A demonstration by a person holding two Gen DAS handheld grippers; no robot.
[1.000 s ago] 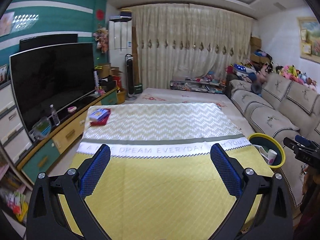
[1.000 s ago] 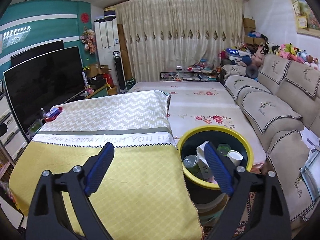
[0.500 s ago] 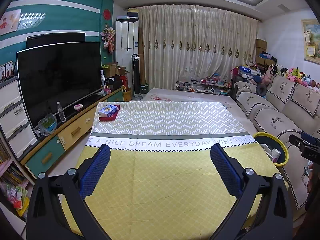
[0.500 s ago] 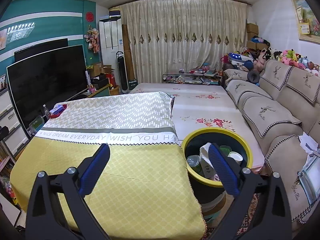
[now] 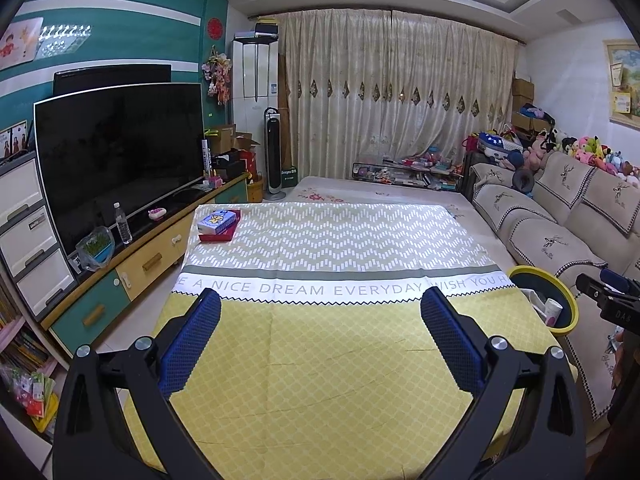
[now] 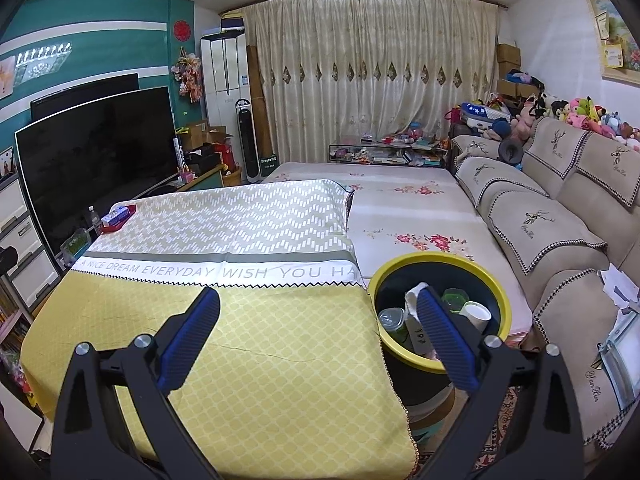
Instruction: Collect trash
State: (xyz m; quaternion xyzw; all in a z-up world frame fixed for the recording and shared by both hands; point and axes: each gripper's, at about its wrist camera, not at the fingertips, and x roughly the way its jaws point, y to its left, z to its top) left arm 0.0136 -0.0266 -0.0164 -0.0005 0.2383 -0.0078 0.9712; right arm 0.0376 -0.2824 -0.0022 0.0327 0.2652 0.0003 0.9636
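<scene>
Several pieces of trash already sit inside the yellow-rimmed bin (image 6: 440,276): a white paper cup (image 6: 476,314), a green cup (image 6: 454,298), a clear plastic bottle (image 6: 390,318) and some crumpled white paper or packaging, all heaped together just ahead of the right gripper's right-hand finger, which partly covers them in the right wrist view. The bin stands on the floor touching the right edge of the table, between it and the sofa (image 6: 560,232). The right gripper (image 6: 318,320) is spread wide and carries nothing, its left-hand finger over the yellow tablecloth (image 6: 280,344) and its right-hand one over the bin's mouth. The left gripper (image 5: 320,320) is likewise released and bare, both fingers above the cloth, with the bin well off to its right. Ahead of both tools the cloth shows no loose litter; the only thing on it is a blue tissue pack on a red tray (image 5: 218,224) at the far left corner, well apart from either gripper, and that looks like a household item rather than rubbish. Judging from this, the collecting appears finished or nearly so, with nothing left in reach to pick up. Beyond the table lie a floral mat, the television (image 5: 120,156) on its cabinet to the left, and drawn curtains at the back.
</scene>
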